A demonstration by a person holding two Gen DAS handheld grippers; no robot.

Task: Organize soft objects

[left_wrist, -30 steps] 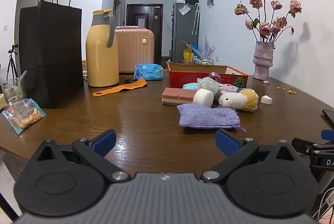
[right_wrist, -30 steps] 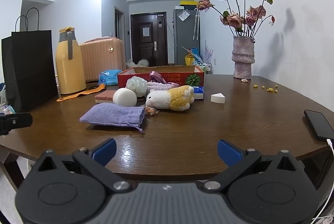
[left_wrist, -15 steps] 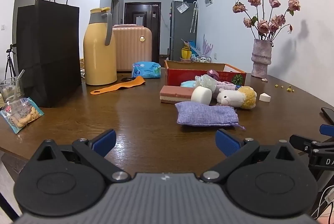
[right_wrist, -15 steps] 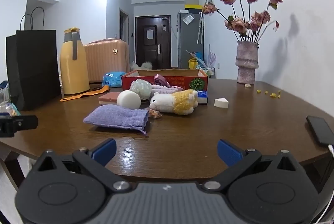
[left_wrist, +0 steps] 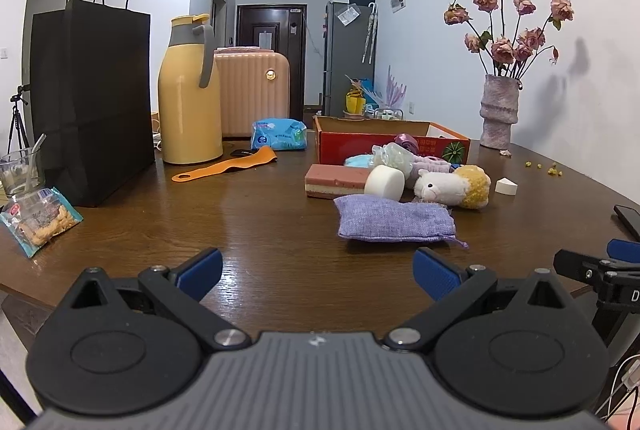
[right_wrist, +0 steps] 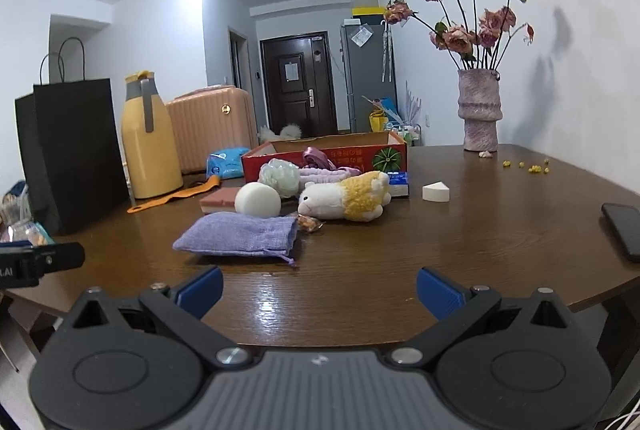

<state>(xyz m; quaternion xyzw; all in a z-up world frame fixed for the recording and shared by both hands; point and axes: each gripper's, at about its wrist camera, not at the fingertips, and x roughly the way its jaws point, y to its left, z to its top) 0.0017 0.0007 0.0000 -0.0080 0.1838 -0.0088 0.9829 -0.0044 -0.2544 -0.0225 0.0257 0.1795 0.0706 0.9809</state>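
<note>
The purple pouch (right_wrist: 239, 234) lies flat on the tabletop (right_wrist: 460, 242), nearest of the soft things heaped before the red box (right_wrist: 326, 153), its long axis crosswise. It sits ahead-left of the right tongs (right_wrist: 319, 290), ahead-right of the left tongs (left_wrist: 317, 273); both are spread, empty, about equally near.

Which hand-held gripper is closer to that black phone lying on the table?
Right. The phone lies just ahead and to the right of the right hand-held gripper; the left hand-held gripper sits further left, beyond the right one.
</note>
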